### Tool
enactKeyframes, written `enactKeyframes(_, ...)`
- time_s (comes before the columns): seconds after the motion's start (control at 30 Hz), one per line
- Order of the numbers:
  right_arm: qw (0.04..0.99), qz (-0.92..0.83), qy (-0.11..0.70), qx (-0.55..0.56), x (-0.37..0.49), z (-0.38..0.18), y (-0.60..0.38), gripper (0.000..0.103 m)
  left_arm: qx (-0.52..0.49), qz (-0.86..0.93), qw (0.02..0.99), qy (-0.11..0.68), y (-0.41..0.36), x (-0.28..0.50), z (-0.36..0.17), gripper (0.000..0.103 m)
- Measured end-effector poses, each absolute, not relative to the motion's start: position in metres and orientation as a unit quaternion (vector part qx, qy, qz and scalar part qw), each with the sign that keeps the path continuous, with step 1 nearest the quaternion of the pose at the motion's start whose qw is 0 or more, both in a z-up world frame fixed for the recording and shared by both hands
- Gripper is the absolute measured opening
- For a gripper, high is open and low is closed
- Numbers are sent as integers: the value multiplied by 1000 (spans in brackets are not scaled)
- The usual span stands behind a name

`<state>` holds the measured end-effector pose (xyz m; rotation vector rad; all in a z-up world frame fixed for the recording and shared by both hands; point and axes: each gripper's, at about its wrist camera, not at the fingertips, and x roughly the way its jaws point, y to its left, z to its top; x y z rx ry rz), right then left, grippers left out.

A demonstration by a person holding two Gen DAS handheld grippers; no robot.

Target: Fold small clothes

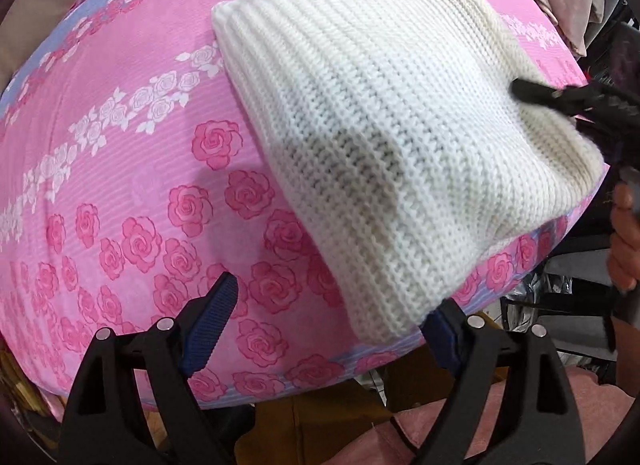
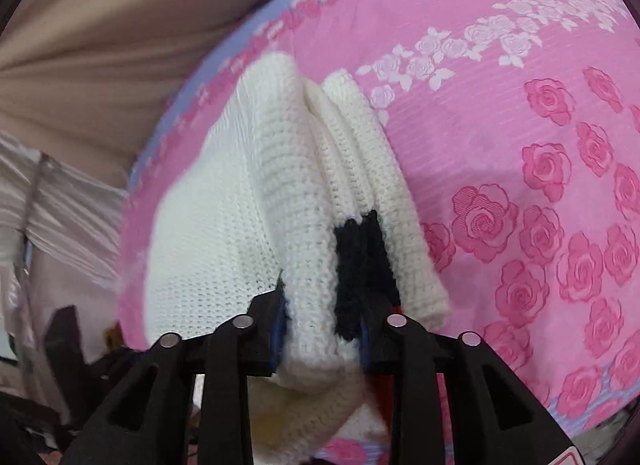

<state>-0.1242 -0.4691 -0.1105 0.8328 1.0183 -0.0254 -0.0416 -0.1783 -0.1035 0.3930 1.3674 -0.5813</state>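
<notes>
Left wrist view shows a folded white knit garment (image 1: 384,145) lying on a pink sheet with rose print (image 1: 132,185), close to the sheet's near edge. The left gripper (image 1: 324,329) hangs low over this edge with its jaws wide apart; the left blue pad is over the bare sheet, and the right pad is partly hidden under the corner of the garment. It holds nothing. At the right side, the dark fingers of the right gripper (image 1: 568,99) reach onto the garment's edge.

In the right wrist view, the right gripper (image 2: 320,339) is clamped on the thick folded edge of the garment (image 2: 248,205). A black knit patch (image 2: 362,261) shows in the folds just in front of the jaws. The layers run away from the camera over the sheet (image 2: 520,145).
</notes>
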Motion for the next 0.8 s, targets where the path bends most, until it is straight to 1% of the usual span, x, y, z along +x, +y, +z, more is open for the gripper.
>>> enactKeyframes(0.13,787,-16,470,399,-131,-102,-462,48,186,-260,714,623,-183,-39,-107,83)
enactKeyframes(0.23,785,-15,469,405,-142,-101,-461,50,195,-262,712,621,-188,-37,-108,83)
enactKeyframes(0.43,779,-28,479,403,-146,-109,-454,50,207,-265,705,625,-195,-36,-114,83)
enactKeyframes(0.47,782,-31,477,400,-146,-105,-454,45,207,-266,705,624,-196,-36,-114,83)
enactKeyframes(0.53,796,-25,454,399,-150,-89,-453,29,208,-266,704,624,-196,-33,-113,83)
enactKeyframes(0.6,810,-13,416,414,-162,-68,-458,26,207,-265,704,625,-198,-34,-114,84)
enactKeyframes(0.67,815,-17,404,415,-173,-63,-466,25,202,-264,700,632,-199,-32,-117,84)
enactKeyframes(0.7,811,-27,420,406,-175,-71,-469,25,199,-263,698,636,-198,-31,-120,84)
enactKeyframes(0.77,786,-59,486,378,-171,-114,-471,26,195,-261,689,648,-199,-30,-128,84)
enactKeyframes(0.8,776,-53,494,389,-171,-127,-470,26,196,-255,686,653,-200,-30,-132,84)
